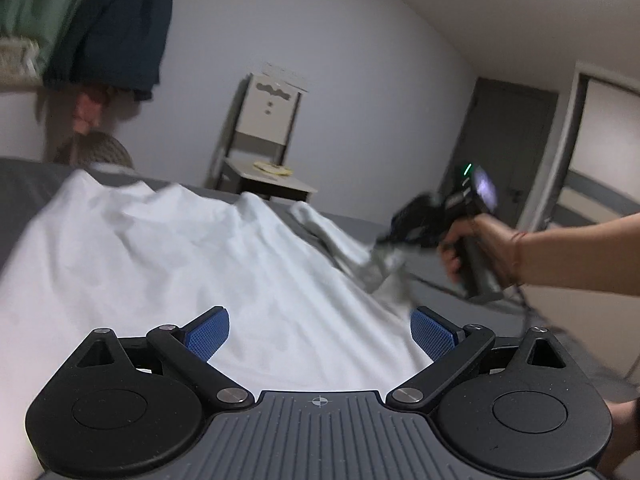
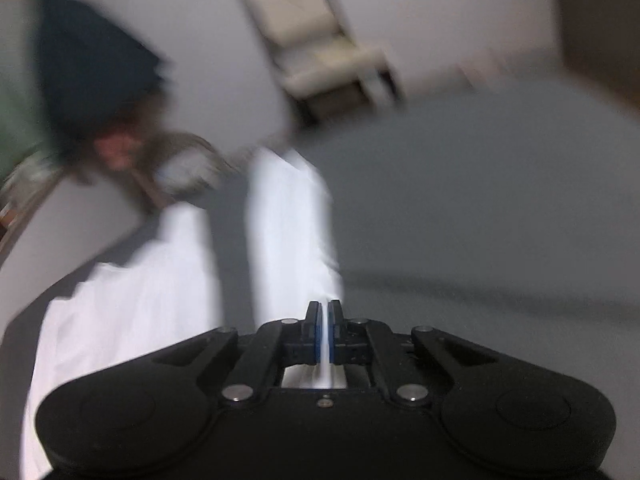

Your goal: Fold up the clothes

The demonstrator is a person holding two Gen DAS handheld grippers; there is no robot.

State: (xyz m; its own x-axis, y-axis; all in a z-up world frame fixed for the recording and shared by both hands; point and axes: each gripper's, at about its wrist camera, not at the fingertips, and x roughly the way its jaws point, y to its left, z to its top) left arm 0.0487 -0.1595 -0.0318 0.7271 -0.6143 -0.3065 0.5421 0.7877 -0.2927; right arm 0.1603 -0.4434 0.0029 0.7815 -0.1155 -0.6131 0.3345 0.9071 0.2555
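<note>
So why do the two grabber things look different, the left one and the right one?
The left gripper has its jaws spread wide apart with nothing between them; the right gripper is pinched shut on the white garment. The left one hovers over the cloth, while the right one pulls up a strip of it. Both have blue pads and black arms.

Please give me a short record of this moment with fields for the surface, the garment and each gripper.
surface: grey bed
garment: white garment, spread out and wrinkled on the bed
left gripper: left gripper, open over the garment, holding nothing
right gripper: right gripper, shut on a strip of the garment, pulling it out to the side
background: chair by the wall; dark clothes hanging
image quality: right wrist view blurred
</note>
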